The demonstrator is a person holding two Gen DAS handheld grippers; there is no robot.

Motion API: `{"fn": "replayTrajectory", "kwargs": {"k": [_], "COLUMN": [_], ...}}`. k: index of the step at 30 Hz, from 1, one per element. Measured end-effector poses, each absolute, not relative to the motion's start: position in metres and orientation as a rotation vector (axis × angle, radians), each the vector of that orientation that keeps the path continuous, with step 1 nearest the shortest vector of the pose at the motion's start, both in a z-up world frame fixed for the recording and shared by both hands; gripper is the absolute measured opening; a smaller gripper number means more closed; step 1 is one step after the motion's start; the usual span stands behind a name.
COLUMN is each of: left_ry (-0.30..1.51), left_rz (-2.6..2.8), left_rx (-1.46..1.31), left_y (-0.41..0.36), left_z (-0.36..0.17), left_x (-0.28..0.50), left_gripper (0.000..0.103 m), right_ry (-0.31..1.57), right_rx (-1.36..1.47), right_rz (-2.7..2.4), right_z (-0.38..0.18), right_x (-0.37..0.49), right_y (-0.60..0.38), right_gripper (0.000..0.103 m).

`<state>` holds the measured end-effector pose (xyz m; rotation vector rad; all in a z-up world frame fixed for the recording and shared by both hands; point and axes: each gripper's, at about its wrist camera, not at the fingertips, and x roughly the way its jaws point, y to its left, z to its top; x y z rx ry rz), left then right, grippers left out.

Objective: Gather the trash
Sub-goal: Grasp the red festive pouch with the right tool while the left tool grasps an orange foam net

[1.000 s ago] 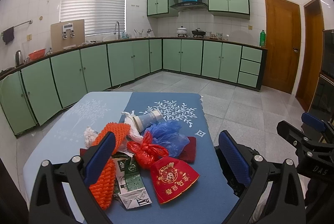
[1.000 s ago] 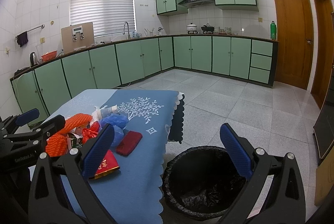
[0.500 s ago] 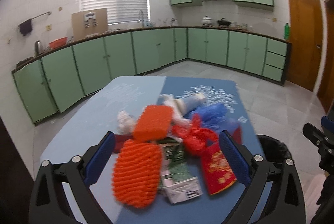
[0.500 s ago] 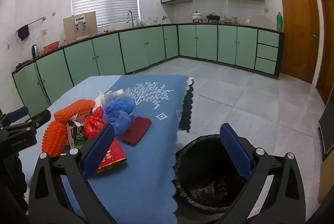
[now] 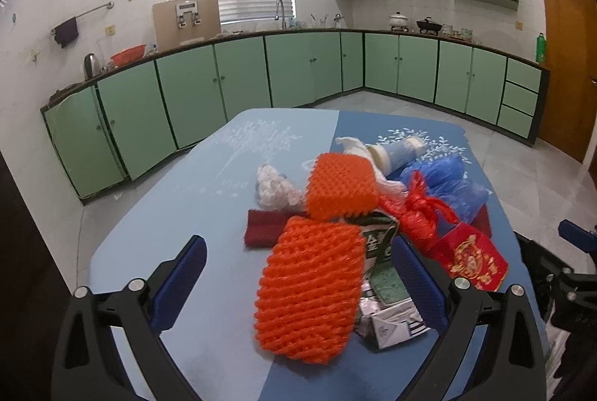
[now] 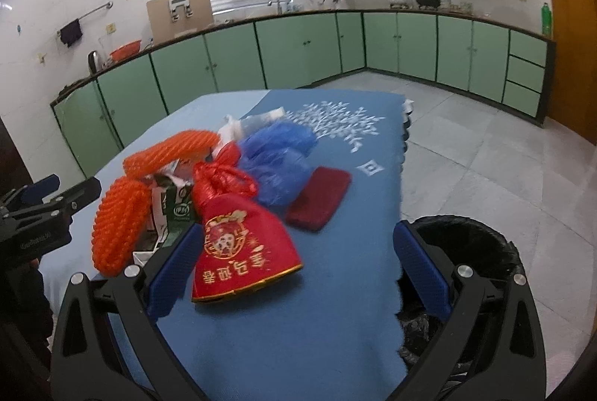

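Right wrist view: black-lined bin [image 6: 466, 240] beside the tabletop [image 6: 335, 289] edge, contents indiscernible. Trash pile [image 6: 224, 184] lies on tabletop, left of bin. Both grippers' jaws apart, empty.

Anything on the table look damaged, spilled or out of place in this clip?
Only the expected mess: a green-and-white carton lies crushed and torn open under the orange foam nets, heaped with a knotted red bag and blue plastic bags. No spill shows. Both grippers are open and empty.

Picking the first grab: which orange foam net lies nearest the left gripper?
The longer orange net, lying between the open jaws; the squarer orange net sits farther back.
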<state>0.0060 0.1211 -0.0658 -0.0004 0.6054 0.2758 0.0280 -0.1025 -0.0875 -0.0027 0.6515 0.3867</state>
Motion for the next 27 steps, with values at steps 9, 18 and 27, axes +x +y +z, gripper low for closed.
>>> {"fn": "replayTrajectory", "kwargs": {"k": [9, 18, 27], "left_ry": [0.624, 0.643, 0.658], "left_rz": [0.310, 0.323, 0.301], "left_rx": [-0.014, -0.039, -0.032], "left_y": [0.140, 0.155, 0.150], "left_z": [-0.072, -0.081, -0.087], "left_x": [0.007, 0.008, 0.013], "left_gripper": [0.097, 0.097, 0.097], "right_ry": [0.694, 0.730, 0.770], "right_rx": [-0.053, -0.119, -0.097], "right_rz": [0.431, 0.446, 0.491], "right_z": [-0.107, -0.122, -0.128], "right_x": [0.039, 0.043, 0.049], "right_y": [-0.070, -0.042, -0.045], "right_gripper": [0.098, 0.098, 0.087]}}
